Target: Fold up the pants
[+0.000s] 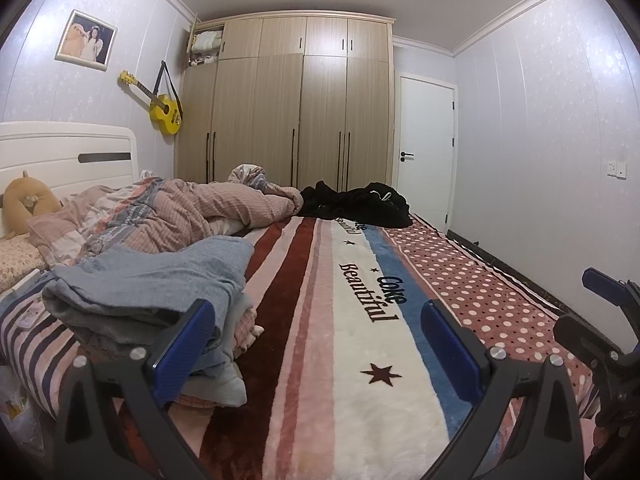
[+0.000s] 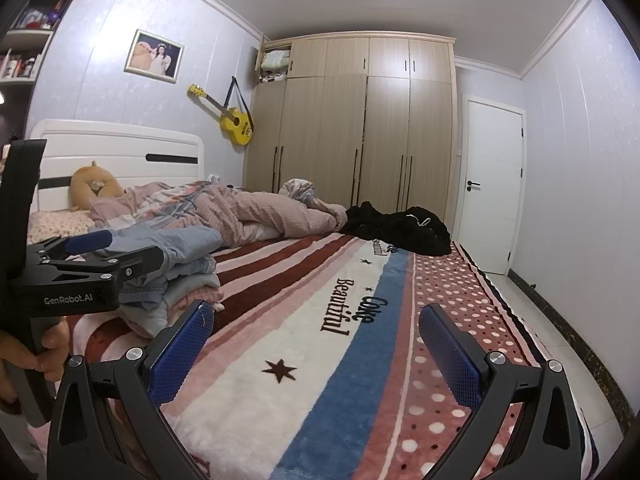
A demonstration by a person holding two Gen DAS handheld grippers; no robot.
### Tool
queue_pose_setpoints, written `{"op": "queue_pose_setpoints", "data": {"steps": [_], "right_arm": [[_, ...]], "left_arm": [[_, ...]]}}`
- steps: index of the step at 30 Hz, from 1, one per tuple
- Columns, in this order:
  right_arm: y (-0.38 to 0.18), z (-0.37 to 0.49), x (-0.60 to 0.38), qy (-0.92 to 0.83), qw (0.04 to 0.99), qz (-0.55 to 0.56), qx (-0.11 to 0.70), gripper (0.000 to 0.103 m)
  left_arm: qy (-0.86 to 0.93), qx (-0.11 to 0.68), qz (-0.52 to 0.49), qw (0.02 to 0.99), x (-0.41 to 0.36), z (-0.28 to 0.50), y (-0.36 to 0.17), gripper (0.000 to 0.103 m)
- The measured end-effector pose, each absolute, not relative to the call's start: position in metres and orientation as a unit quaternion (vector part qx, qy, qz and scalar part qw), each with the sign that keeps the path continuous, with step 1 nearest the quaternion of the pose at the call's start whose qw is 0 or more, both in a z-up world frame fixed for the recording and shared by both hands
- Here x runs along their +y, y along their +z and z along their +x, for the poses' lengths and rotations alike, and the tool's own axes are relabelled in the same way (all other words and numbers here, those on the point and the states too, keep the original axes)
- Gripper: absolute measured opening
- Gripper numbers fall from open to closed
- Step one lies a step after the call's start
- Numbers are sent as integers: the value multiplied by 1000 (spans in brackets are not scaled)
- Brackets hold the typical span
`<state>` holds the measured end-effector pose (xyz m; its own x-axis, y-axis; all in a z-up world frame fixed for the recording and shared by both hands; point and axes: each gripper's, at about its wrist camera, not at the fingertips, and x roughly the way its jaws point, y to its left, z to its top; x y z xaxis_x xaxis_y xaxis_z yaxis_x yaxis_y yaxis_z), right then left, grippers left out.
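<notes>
The bed (image 1: pixel 320 360) carries a striped blanket (image 2: pixel 304 360), with black pants (image 1: pixel 360 202) heaped at its far edge (beside a pink quilt (image 1: pixel 208 208)), well apart from the left tool (image 1: pixel 316 344) and right tool (image 2: pixel 314 354), both spread wide and empty.

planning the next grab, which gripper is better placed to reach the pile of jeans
Left. The left gripper, jaws open, sits right beside the jeans pile. The right gripper, also open and empty, hangs over bare blanket farther from it.
</notes>
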<state>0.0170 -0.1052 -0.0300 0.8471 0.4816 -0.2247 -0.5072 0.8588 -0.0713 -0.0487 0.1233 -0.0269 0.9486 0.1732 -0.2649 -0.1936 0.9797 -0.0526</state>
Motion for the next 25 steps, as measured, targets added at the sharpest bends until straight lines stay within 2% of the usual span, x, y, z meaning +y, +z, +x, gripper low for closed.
{"op": "queue_pose_setpoints", "data": {"steps": [25], "right_arm": [[-29, 15, -105, 258, 959, -59, 101, 103]], "left_arm": [[90, 135, -39, 986, 121, -46, -30, 102]]}}
